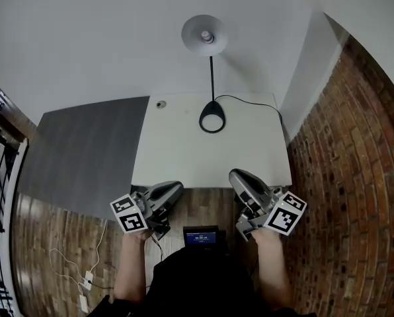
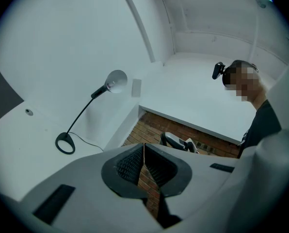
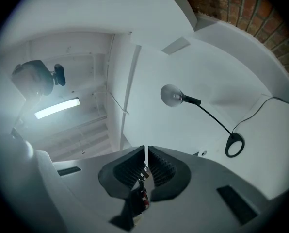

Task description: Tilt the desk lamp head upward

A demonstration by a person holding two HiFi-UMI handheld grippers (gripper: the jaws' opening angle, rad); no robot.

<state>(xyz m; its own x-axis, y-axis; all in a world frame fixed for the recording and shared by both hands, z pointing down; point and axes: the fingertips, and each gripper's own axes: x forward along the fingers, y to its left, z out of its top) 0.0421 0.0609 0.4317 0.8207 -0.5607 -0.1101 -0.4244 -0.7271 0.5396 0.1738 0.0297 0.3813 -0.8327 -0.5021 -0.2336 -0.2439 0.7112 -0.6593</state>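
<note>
- Left claw [image 1: 178, 187] is pressed together with nothing between its ribbed pads [image 2: 130, 163]; it hangs just off the near left corner of the white surface [image 1: 184, 157].
- Right claw [image 1: 235, 176] is all but pressed together too, with only a hairline slit between its pads [image 3: 127, 168] and nothing pinched. It sits at the near edge, right of the middle.
- Each claw is held by one of the person's hands, and both point toward the far edge.
- The desk lamp stands by the far edge, about midway along it and well apart from both claws.
- Its black ring base [image 1: 212, 117] lies flat on the surface, and a thin black stem [image 1: 211, 78] rises from it.
- The lamp head [image 1: 204, 35] is a round pale shade, and seen from above its open face shows the bulb.
- A black cable [image 1: 250, 101] runs from the base toward the far right corner.
- A small round grommet [image 1: 160, 104] sits near the far left corner.
</note>
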